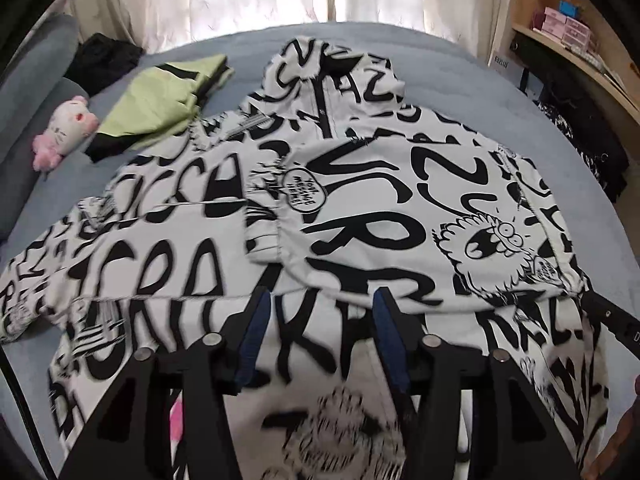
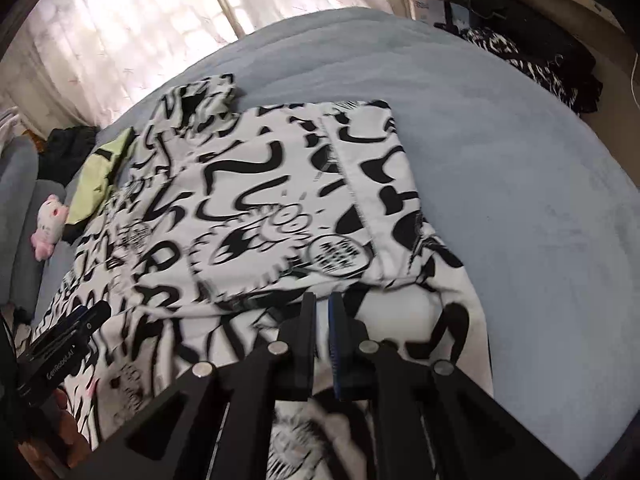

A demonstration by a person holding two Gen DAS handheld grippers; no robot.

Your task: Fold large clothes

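A large white hoodie (image 1: 360,220) with black graffiti lettering lies spread over the blue-grey bed (image 1: 460,80). One side panel with a cartoon face is folded across its front (image 2: 260,200). My left gripper (image 1: 320,300) hovers over the lower middle of the hoodie, open, with nothing pressed between its blue pads. It also shows at the left edge of the right wrist view (image 2: 80,320). My right gripper (image 2: 322,304) is over the hoodie's lower right part, just below the folded panel's edge, its fingers nearly together. I cannot tell whether any cloth is pinched there.
A folded green and black garment (image 1: 160,108) and a pink plush toy (image 1: 68,132) lie at the far left. Black clothing (image 1: 104,60) sits behind them. A wooden shelf (image 1: 580,40) and dark patterned clothes (image 2: 540,64) stand to the right. Bare bed (image 2: 520,200) lies right of the hoodie.
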